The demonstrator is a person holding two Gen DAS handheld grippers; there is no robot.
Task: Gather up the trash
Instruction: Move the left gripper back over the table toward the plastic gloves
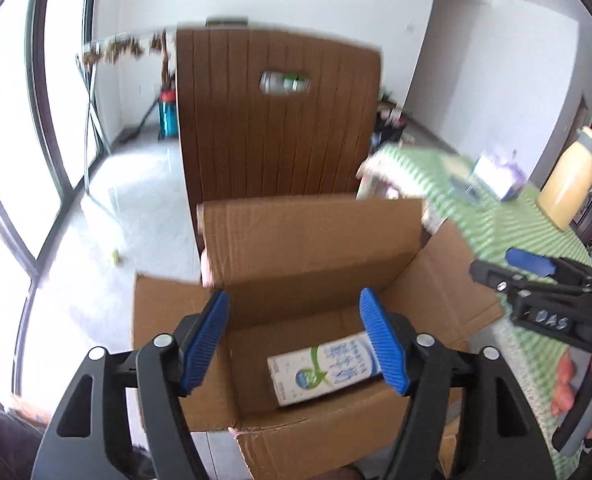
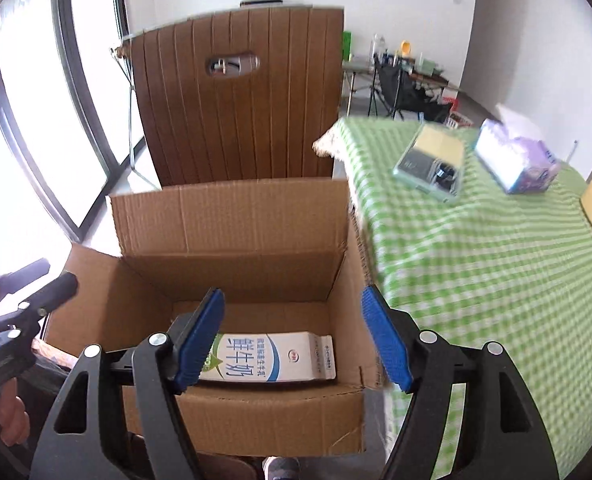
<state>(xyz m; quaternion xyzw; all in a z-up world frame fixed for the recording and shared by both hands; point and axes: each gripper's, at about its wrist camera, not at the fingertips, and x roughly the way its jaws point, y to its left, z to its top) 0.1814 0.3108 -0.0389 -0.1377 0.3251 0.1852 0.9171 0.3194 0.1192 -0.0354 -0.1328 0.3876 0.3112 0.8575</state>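
I have two grippers, one in each hand. My left gripper [image 1: 293, 340] has black plastic arms and blue ribbed rubber pads [image 1: 380, 340]. Its jaws are spread wide apart and nothing is between them. My right gripper [image 2: 291, 338] looks the same, with blue bumpy pads [image 2: 384, 340], and its jaws are wide apart too, holding nothing. Both point down at a slant, into the box.

Below them is a brown cardboard box [image 2: 231, 220] with its flaps folded out. The cardboard is rough and has thin lines running through it. At the bottom of the box lies a white milk carton with blue writing and a green swirl [image 2: 271, 358]. It is flat on its side and no pad touches it. From my left gripper's view the same carton [image 1: 320, 372] lies at a slant on the box floor.

Behind the box stands a brown chair back with long grooves and a slot to hold [image 2: 239, 116]. To the right is a table with a soft green and white checked cloth [image 2: 476, 260]. On it rest a purple tissue pack [image 2: 516, 164], a flat clear case with a yellow top [image 2: 432, 164] and a smooth bottle of pale yellow drink [image 1: 568, 184].

At the right edge of my left view, my right hand [image 1: 576, 384] wraps the grey handle of its gripper.
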